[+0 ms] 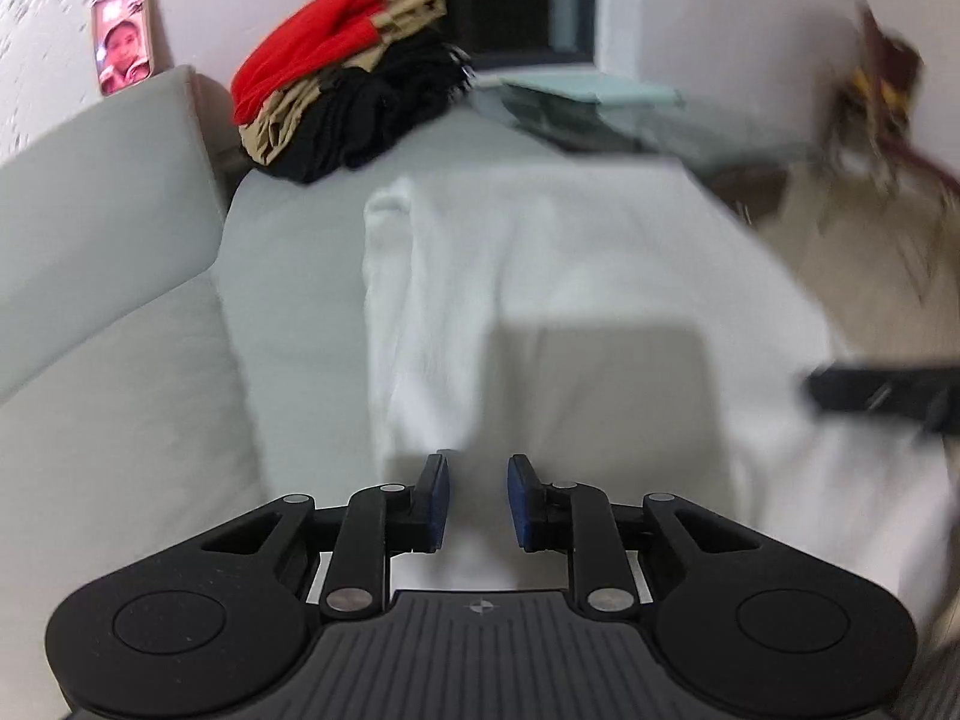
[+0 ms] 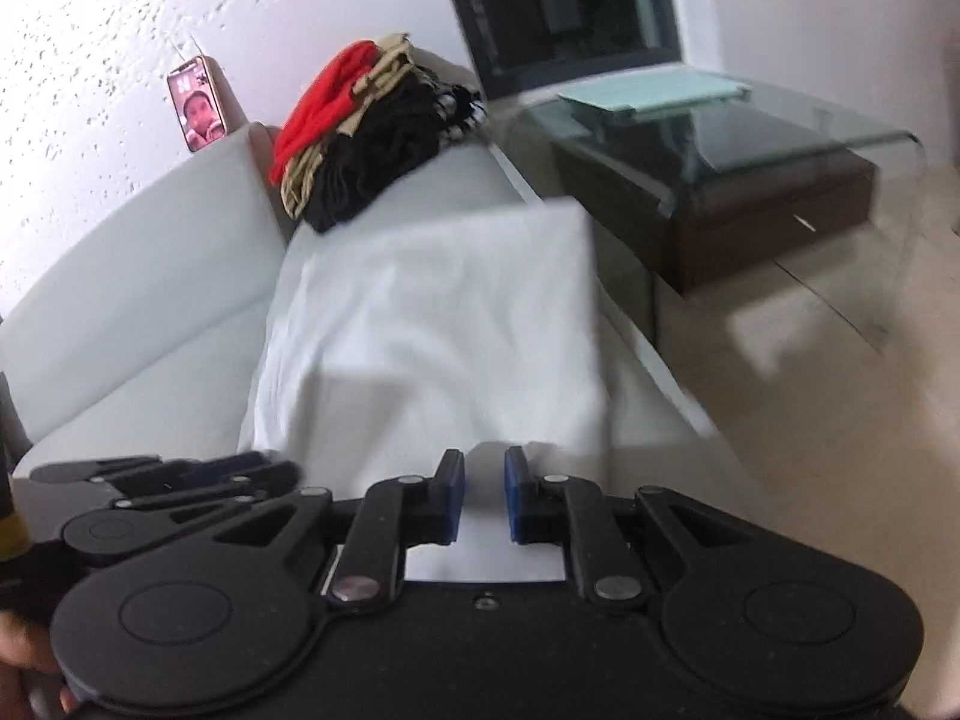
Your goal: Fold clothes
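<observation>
- Left wrist view: the left gripper point(image 1: 478, 501) hangs over a white garment point(image 1: 540, 300) spread on a pale grey sofa point(image 1: 120, 330). Its blue-padded fingers point(image 1: 438, 501) stand slightly apart, pinching nothing; white cloth shows in the gap below them.
- A pile of red, tan and black clothes point(image 1: 342, 78) sits at the sofa's far end, with a phone point(image 1: 123, 36) leaning on the wall.
- Right wrist view: the right gripper point(image 2: 485, 495) hovers over the garment's near edge point(image 2: 450, 330), fingers point(image 2: 516, 495) narrowly parted, gripping nothing.
- The left gripper point(image 2: 180, 480) lies just beside it.
- A glass tabletop point(image 2: 780, 132) stands beyond the sofa.
</observation>
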`<state>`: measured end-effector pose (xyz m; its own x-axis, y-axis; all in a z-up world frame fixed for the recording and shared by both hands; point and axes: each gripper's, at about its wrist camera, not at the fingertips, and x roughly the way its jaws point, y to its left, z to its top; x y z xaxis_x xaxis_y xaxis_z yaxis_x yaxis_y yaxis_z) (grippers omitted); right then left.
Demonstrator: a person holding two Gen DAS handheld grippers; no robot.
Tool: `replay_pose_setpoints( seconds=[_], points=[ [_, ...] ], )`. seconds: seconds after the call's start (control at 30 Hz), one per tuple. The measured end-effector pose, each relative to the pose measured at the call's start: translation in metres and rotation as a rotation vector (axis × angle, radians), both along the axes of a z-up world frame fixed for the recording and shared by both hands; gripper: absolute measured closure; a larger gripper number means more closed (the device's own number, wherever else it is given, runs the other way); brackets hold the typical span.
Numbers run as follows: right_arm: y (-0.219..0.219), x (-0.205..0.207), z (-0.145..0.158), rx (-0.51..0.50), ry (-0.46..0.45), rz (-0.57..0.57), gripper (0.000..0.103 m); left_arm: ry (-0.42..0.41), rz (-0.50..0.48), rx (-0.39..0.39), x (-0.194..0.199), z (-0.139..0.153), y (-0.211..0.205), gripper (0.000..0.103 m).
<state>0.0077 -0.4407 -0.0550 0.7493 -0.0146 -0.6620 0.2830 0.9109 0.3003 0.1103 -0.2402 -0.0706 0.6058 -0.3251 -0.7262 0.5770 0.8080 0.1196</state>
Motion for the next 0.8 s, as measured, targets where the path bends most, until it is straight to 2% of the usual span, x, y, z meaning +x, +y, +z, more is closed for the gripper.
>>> replay_pose_setpoints(
  seconds=[0.07,0.13,0.2,0.27,0.33,0.4,0.43,0.53,0.6,0.63,0.67,0.7,0.73,0.77,0.8],
  points=[
    [0.0,-0.028,0.0,0.049,-0.013,-0.028,0.09,-0.025,0.003,0.029,-0.014,0.002,0.016,0.083],
    [0.005,-0.042,0.004,0.053,-0.066,-0.039,0.089,-0.051,0.004,-0.011,-0.022,0.009,0.022,0.083],
    [0.012,-0.047,0.009,0.001,-0.119,-0.032,0.089,-0.074,-0.002,-0.059,-0.029,0.018,0.019,0.082],
    [0.017,-0.041,0.008,-0.014,-0.117,-0.018,0.089,-0.087,-0.016,-0.103,-0.032,0.026,0.004,0.074],
    [0.02,-0.033,0.002,-0.003,-0.06,-0.011,0.089,-0.032,-0.047,-0.121,-0.029,0.023,-0.017,0.071],
    [0.023,-0.032,-0.003,0.038,0.007,-0.032,0.088,0.086,-0.053,-0.084,-0.027,0.01,-0.03,0.071],
    [0.024,-0.036,-0.004,0.063,0.026,-0.045,0.088,0.107,-0.04,-0.058,-0.029,0.006,-0.032,0.071],
    [0.027,-0.054,-0.009,0.169,0.113,-0.062,0.087,0.118,-0.031,0.009,-0.046,0.013,-0.024,0.072],
    [0.032,-0.064,-0.006,0.206,0.134,-0.062,0.085,0.113,0.001,0.005,-0.057,0.028,-0.012,0.07],
    [0.036,-0.07,-0.001,0.207,0.129,-0.057,0.085,0.109,0.019,-0.001,-0.062,0.036,-0.006,0.065],
    [0.04,-0.075,0.008,0.191,0.109,-0.055,0.079,0.106,0.037,-0.006,-0.067,0.044,0.0,0.057],
    [0.044,-0.078,0.018,0.176,0.083,-0.059,0.068,0.102,0.054,-0.012,-0.073,0.052,0.006,0.055],
    [0.047,-0.081,0.032,0.17,0.053,-0.06,0.062,0.101,0.072,-0.021,-0.077,0.062,0.012,0.048],
    [0.049,-0.085,0.045,0.163,0.023,-0.062,0.052,0.101,0.085,-0.036,-0.081,0.072,0.017,0.04],
    [0.05,-0.087,0.058,0.164,0.003,-0.06,0.045,0.101,0.097,-0.052,-0.084,0.083,0.022,0.036]
  ],
)
